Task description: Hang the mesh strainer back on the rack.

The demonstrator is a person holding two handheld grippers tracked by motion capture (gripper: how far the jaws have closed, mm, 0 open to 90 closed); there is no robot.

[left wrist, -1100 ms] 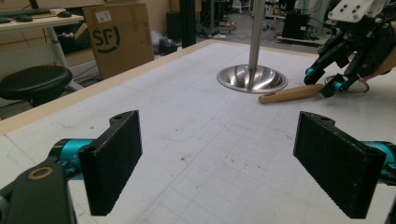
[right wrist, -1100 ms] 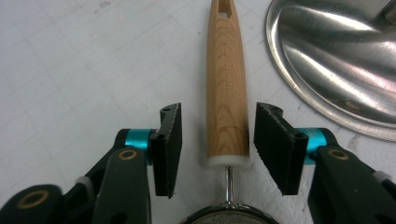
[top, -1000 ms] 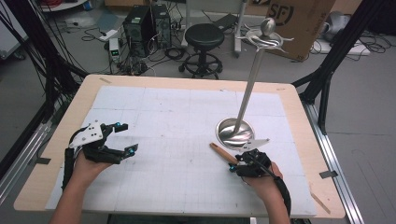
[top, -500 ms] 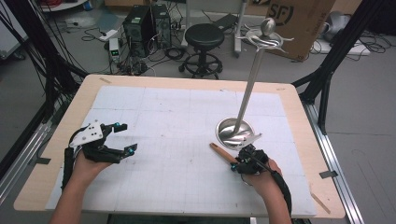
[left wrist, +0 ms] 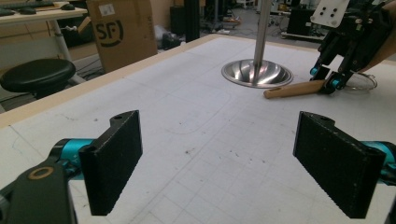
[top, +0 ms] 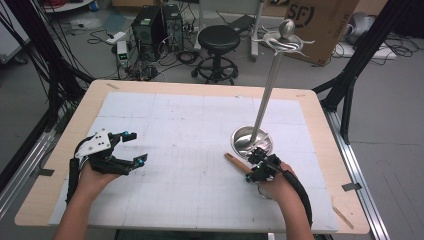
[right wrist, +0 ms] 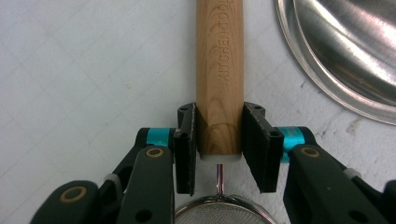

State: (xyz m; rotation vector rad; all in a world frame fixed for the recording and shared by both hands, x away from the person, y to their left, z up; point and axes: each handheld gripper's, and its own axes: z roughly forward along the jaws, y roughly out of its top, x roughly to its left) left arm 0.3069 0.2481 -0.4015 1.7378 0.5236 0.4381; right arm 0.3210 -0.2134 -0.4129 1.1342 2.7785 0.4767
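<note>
Surface (top: 190, 115) lay under both my hands. My left gripper (top: 134, 148) hovered wide, holding nothing. Rightward, my right gripper (right wrist: 218, 140) had just closed on the wooden handle (right wrist: 219, 70) of what seemed a strainer, beside the steel stand base (top: 251, 140).

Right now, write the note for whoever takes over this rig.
Right gripper: jaws have just been closing, now shut on the wooden handle of a small strainer, near the mesh end.
Left gripper: jaws open, nothing between them, at the left of the table.
Things: the handle lies beside the round steel base of the tall hanging stand, whose hooks at the top are bare.
Done: strainer gripped.
Left: probably lift it and hang it on the stand; not yet raised clear.
</note>
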